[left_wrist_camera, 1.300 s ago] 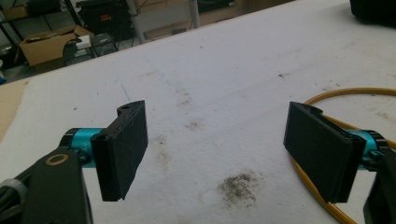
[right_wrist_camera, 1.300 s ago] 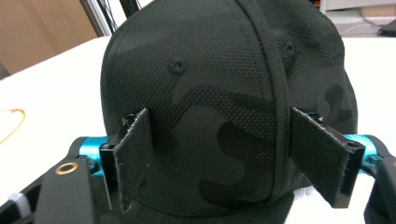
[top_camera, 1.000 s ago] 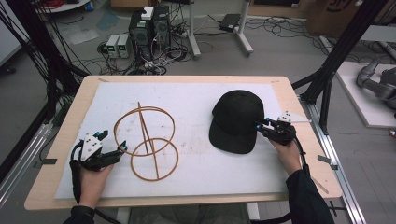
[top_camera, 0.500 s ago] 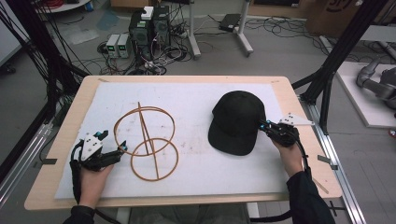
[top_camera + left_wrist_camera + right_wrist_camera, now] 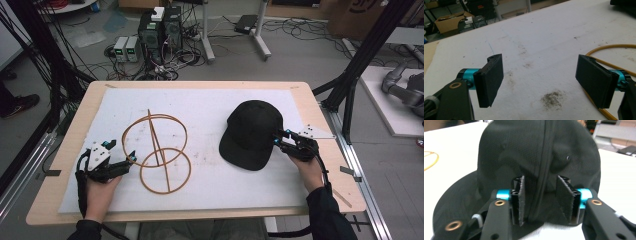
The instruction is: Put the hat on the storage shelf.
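We see a black cap (image 5: 250, 134) lying on the right half of the white mat (image 5: 210, 107): a rounded mesh crown with a raised seam running up its middle and a flat brim spreading toward the near edge. Our right gripper (image 5: 276, 140) sits at the cap's right side, its jaws just opened, standing either side of the seam without pressing it. Our left gripper (image 5: 131, 159) rests released over bare mat, just beside the wire hoops (image 5: 157, 150).
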Motion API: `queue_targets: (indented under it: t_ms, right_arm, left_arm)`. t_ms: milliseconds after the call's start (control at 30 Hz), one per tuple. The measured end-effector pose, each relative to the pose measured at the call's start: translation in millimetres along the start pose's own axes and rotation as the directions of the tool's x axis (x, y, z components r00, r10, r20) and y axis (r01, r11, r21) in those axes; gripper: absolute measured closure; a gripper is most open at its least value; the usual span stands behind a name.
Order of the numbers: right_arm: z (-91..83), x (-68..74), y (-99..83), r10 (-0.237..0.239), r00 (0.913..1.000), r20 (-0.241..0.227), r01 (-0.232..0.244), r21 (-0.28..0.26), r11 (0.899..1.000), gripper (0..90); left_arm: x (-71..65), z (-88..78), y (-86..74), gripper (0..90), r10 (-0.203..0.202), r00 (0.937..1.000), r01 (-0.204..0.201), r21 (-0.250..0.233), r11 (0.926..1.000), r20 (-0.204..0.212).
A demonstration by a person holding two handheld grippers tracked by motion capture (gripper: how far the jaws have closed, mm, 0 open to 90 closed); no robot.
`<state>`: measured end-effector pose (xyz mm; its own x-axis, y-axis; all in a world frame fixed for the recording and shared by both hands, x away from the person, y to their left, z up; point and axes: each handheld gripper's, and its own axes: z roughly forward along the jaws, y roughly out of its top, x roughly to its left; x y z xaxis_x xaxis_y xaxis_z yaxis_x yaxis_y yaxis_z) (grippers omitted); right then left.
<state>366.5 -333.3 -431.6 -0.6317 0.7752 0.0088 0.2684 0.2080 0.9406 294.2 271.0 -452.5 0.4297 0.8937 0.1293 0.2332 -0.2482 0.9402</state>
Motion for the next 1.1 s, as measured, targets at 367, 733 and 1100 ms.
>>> queue_targets:
  t_ms: [367, 733, 1100]
  right_arm:
    - [13.5, -11.5, 3.8, 0.041, 0.9936, -0.105, -0.042, -0.008, 0.999, 64.0]
    - [13.6, -4.9, 6.0, 0.012, 0.9948, -0.101, -0.012, 0.003, 1.0, 86.6]
    - [8.8, -3.0, 6.6, 0.006, 0.9939, -0.11, -0.006, 0.0, 1.0, 78.6]
  left_arm:
    - [-1.0, -0.8, -0.3, 22.5, 0.016, 0.9999, -0.016, -0.008, 0.9998, -0.001]
    - [-2.3, -0.6, -0.4, 22.5, 0.023, 0.9997, -0.023, -0.012, 0.9997, -0.004]
    - [-2.2, -0.3, -0.1, 22.5, 0.026, 0.9997, -0.026, -0.006, 0.9996, -0.003]
